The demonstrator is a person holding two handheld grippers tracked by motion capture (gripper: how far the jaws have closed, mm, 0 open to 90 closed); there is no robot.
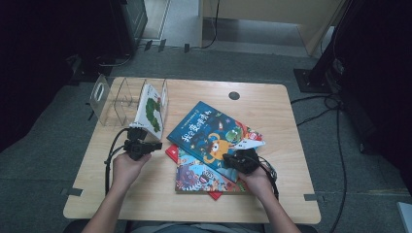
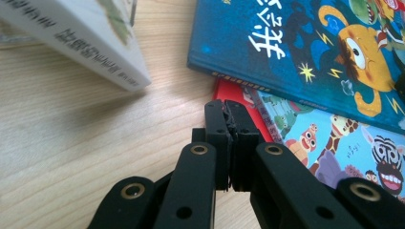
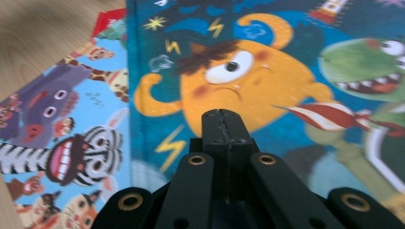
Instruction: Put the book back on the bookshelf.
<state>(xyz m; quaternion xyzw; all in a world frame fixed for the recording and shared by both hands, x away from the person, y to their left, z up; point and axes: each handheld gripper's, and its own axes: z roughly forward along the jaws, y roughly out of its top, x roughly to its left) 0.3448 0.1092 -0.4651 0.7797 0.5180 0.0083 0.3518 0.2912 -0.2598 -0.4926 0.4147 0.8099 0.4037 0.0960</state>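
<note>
Far left of the light wooden counter: a clear acrylic rack with upright dividers, standing near the back left corner, close to the left edge

Inside its right-hand slot: a white picture book with a green caterpillar on the cover, leaning to the right, lower corner resting on the counter just ahead of the left claw; same book's white spine slanting across the top left of the left gripper view

Bare wood in front of the rack and all along the near edge, open on the left side

Left claw low over bare counter between the white book and the stack, jaws pressed together on nothing, tips just short of the red corner of the bottom book; not touching any book as far as can be told

Middle of the counter: a loose, fanned stack of three — a thin red-edged book at the bottom, a pale blue book with cartoon animals and a zebra over it, a dark blue hardcover with an orange one-eyed monster on top, turned at an angle, its far corner towards the counter's middle

Right claw over the near right part of the dark blue cover, jaws closed flat together, empty, tips pointing at the orange monster; contact with the cover unclear

Right of the stack: plain wood out to the right edge, a small dark round hole near the back
</note>
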